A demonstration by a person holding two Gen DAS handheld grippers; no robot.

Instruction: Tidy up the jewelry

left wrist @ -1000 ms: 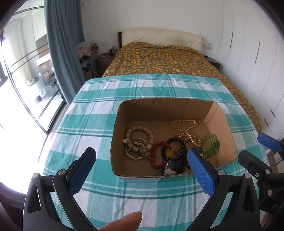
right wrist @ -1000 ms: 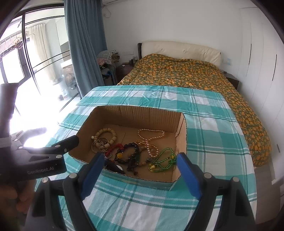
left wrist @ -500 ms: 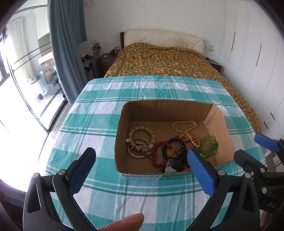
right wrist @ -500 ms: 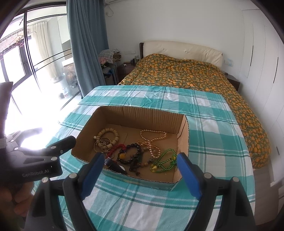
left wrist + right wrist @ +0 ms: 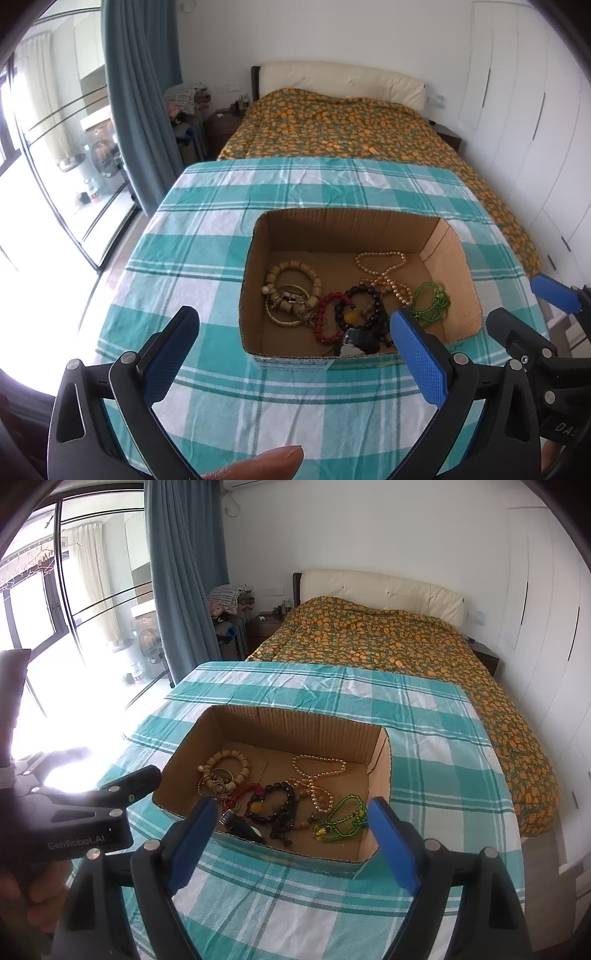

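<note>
From the left wrist, the left gripper [image 5: 295, 354] hangs with jaws spread wide and nothing between them, above the checked tablecloth [image 5: 207, 254] just short of the cardboard box [image 5: 255, 277]; inside lie a wooden bead bracelet [image 5: 293, 282], a red one [image 5: 325, 317], a dark one [image 5: 364, 310], a pearl necklace [image 5: 384, 273] and green beads [image 5: 430, 302]. From the right wrist, the right gripper [image 5: 291, 834] is likewise wide open and empty, at the box's near edge [image 5: 295, 853].

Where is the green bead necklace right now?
In both wrist views the green bead necklace lies on the floor of the cardboard box, at its right end by the near corner, just right of the pearl strand.
</note>
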